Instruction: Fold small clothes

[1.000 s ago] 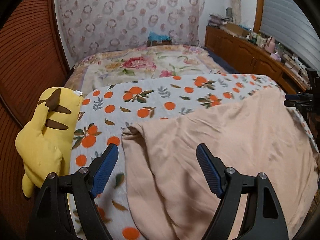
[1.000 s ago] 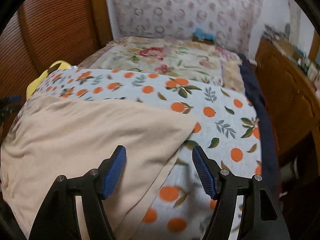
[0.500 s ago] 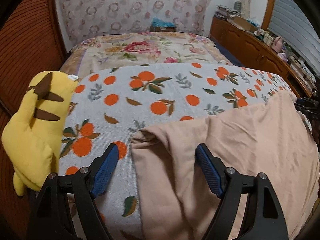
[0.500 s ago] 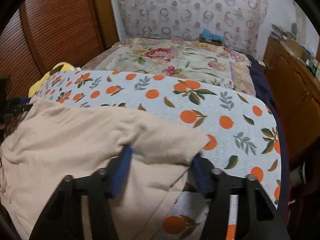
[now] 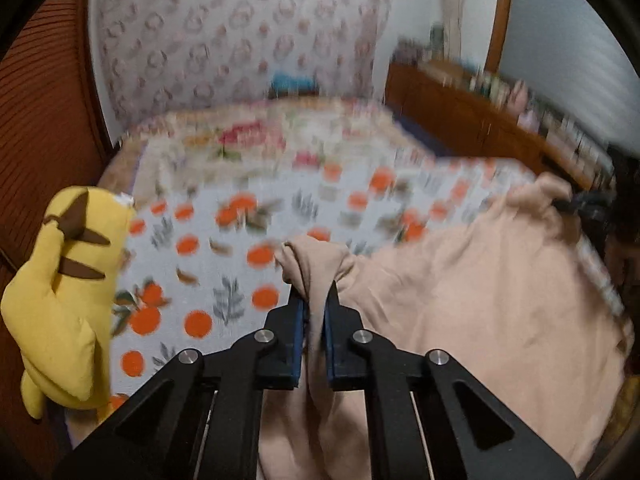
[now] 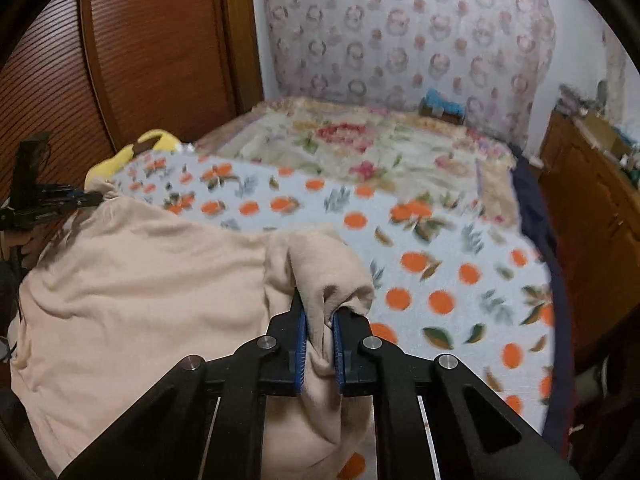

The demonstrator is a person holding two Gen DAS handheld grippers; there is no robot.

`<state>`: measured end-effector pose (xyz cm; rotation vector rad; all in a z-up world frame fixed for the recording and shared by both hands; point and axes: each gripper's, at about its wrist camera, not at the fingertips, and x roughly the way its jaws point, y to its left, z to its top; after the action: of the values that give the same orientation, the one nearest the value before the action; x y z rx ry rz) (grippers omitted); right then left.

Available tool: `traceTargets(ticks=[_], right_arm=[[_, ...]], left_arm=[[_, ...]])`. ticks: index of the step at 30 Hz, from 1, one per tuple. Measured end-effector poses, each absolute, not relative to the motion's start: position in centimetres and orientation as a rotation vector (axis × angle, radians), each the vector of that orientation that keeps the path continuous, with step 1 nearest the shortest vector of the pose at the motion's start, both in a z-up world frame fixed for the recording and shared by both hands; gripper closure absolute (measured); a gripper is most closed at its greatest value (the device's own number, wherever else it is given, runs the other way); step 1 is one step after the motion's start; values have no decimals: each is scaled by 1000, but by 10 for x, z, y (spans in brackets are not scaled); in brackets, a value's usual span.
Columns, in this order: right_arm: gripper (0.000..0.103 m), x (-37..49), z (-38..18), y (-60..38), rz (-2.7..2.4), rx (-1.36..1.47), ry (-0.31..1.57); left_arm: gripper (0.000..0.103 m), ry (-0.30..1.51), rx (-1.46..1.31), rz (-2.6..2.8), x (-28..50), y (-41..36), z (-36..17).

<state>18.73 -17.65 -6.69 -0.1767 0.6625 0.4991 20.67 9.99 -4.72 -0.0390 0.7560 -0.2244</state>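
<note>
Garment: a soft peach-beige cotton garment [image 5: 480, 300], thin and limp, lies spread over the near part of the bed, on a pale blue blanket printed with oranges and leaves [image 5: 224, 248].
How it handles: light and floppy by the look of it; it bunches into folds wherever it is pinched and will likely sag between the two held points, so the far edge may trail or drag on the blanket.
Where to hold: the two far corners suit a fold best, and each corner is already gathered into a small wad at the pads.
Left tool: the left tool [image 5: 316, 300] is closing, its blue pads pressed on a bunched corner of the garment.
Right tool: the right tool [image 6: 320, 312] is closing too, its pads clamped on the opposite corner, cloth puffed up over the tips.
Risk: thin fabric can slip out of a shallow pinch; I judge both bites deep enough.
Around: a yellow plush toy with brown stripes [image 5: 60, 292] sits at the left edge of the bed, just beside the blanket but apart from the garment; a floral quilt [image 6: 360, 148] lies further back; a wooden cabinet crowded with small items [image 5: 500, 120] stands at the right.
In the way: nothing lies on the blanket ahead of the garment.
</note>
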Motion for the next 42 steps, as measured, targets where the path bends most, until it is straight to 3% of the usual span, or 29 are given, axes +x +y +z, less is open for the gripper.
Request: traceTargets(ticks=[9,15,19,22,24,26,42], right_arm=[[93,147,42,-211,456,-176,429],[93,171,97,-235,340,-181,354],[92,227,75,-234,294,-171,478],[70,267,27,-228,243,-208,637],[66,278,0,-230,226,-212,695],[61,277,-19,-233,243,-203,718],[60,186,-60,-243,257,-133,753]], left_arm=[[94,510,-60,-208,182,107,67],[94,480,5,-91,232,114,95],[85,568,11,-83,277,112,65],[57,656,15,-110,290,110,36],[47,676,27,-119,285,110,17],[29,712,24,-135,276,111,3],[27,813,23,-96,152,106,-67]])
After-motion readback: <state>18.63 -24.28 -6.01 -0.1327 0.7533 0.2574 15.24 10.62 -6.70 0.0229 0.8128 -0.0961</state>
